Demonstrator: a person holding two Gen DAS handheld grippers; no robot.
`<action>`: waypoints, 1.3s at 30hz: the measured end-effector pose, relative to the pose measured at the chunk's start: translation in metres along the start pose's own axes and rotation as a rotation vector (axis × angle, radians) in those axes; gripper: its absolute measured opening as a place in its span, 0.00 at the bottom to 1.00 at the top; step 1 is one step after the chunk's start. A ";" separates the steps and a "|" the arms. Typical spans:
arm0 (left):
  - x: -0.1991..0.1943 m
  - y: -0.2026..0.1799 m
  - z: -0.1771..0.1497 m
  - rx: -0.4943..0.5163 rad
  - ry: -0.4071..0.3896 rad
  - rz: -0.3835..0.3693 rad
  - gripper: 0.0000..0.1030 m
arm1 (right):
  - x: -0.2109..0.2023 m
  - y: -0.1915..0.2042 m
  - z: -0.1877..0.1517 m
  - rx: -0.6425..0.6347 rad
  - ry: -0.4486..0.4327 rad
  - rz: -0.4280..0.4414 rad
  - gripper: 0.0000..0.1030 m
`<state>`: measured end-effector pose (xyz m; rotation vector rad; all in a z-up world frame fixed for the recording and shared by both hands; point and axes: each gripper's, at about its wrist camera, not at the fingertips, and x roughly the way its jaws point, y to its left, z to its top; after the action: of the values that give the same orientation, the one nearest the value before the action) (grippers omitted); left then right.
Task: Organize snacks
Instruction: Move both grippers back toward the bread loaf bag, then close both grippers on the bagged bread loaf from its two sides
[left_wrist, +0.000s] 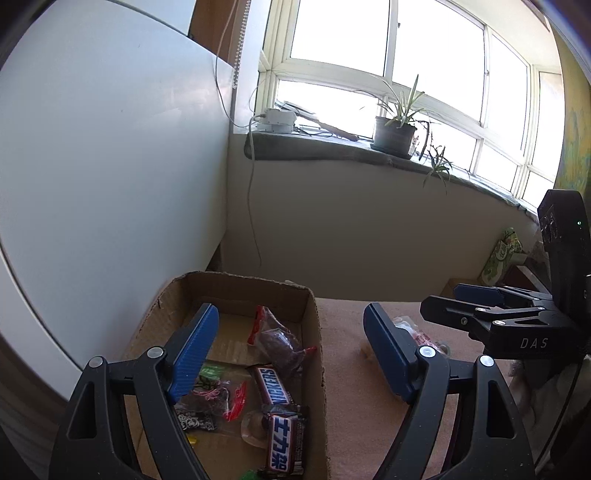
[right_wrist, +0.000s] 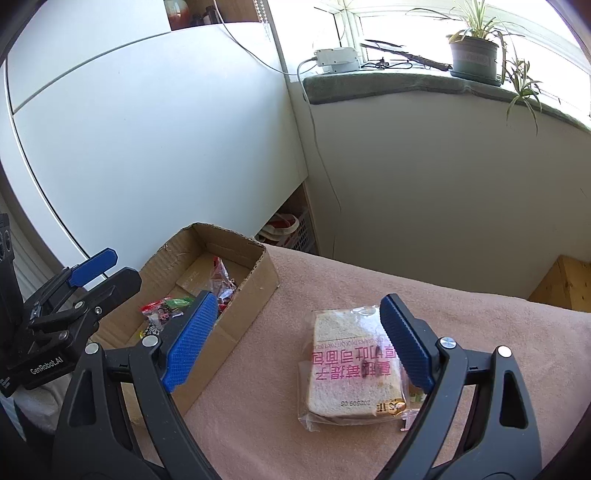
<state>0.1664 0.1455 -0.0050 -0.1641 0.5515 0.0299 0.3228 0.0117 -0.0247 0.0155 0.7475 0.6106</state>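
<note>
Pink-covered table below a sunlit window: bagged bread slice lying flat between the spread, empty fingers of the right gripper, while the left gripper, likewise apart, hangs over the snack-filled cardboard box.

Your left claw hung with its blue pads spread wide, gripping nothing; your right claw likewise gaped empty, both tilted downward, side by side.

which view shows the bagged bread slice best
The right wrist view: the bagged bread slice lies in full on the pink cloth. The left wrist view shows only a sliver of it behind a blue pad.
</note>
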 end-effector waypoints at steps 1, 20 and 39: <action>0.002 -0.006 -0.002 -0.002 0.010 -0.028 0.79 | -0.002 -0.005 -0.001 0.005 0.001 -0.005 0.89; 0.068 -0.084 -0.047 -0.032 0.258 -0.258 0.79 | 0.019 -0.068 -0.035 0.196 0.153 0.124 0.89; 0.100 -0.095 -0.053 -0.042 0.332 -0.277 0.63 | 0.051 -0.078 -0.050 0.230 0.275 0.148 0.56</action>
<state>0.2314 0.0412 -0.0879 -0.2883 0.8548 -0.2589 0.3600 -0.0359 -0.1122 0.2037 1.0879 0.6729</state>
